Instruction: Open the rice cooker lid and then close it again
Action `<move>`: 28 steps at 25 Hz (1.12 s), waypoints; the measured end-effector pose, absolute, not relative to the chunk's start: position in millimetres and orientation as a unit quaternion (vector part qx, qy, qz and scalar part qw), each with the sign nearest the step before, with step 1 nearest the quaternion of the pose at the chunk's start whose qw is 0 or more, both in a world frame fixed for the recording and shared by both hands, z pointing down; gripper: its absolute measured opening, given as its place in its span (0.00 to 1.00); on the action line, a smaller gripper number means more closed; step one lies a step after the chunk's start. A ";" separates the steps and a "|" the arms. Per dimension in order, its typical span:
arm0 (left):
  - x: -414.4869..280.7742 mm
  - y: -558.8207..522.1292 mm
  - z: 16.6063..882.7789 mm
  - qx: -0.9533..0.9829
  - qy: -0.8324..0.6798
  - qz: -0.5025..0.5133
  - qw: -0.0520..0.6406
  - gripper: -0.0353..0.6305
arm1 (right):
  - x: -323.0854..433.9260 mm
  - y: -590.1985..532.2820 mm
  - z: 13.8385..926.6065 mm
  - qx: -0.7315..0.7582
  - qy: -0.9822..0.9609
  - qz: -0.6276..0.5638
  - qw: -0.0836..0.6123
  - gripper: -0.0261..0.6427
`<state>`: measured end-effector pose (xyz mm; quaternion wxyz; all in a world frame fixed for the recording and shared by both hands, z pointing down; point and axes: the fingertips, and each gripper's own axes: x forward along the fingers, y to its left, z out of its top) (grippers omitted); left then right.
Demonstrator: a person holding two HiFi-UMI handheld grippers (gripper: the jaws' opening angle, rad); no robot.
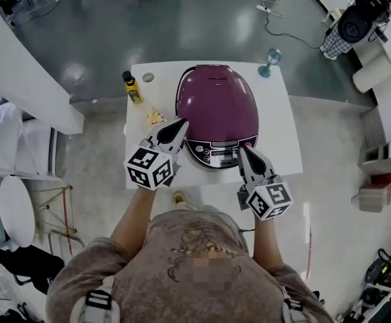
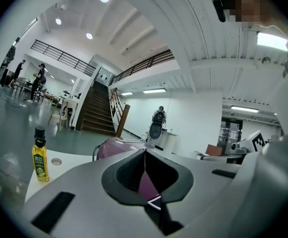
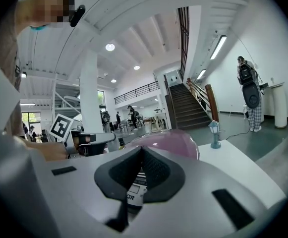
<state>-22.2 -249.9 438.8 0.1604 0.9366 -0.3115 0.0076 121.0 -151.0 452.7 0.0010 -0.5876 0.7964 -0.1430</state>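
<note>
A purple rice cooker (image 1: pixel 217 110) stands with its lid down in the middle of a white table (image 1: pixel 279 133). Its control panel (image 1: pixel 219 152) faces me. My left gripper (image 1: pixel 180 124) is shut and empty, its tips beside the cooker's front left flank. In the left gripper view the left gripper's (image 2: pixel 144 151) jaws meet, with the cooker (image 2: pixel 115 145) just beyond them. My right gripper (image 1: pixel 243 151) is shut and empty at the cooker's front right, next to the panel. In the right gripper view the right gripper (image 3: pixel 143 148) points at the cooker (image 3: pixel 172 140).
A yellow oil bottle (image 1: pixel 132 88) and a small round disc (image 1: pixel 148 77) stand at the table's far left. A yellowish scrap (image 1: pixel 155 117) lies left of the cooker. A small blue stemmed ornament (image 1: pixel 271 60) stands at the far right corner. A person (image 1: pixel 357 19) stands beyond.
</note>
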 end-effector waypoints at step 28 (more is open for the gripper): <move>-7.3 -290.0 465.8 0.927 -0.330 0.049 0.171 0.09 | 120.6 -186.0 484.3 -0.507 0.838 -0.180 -0.094 0.04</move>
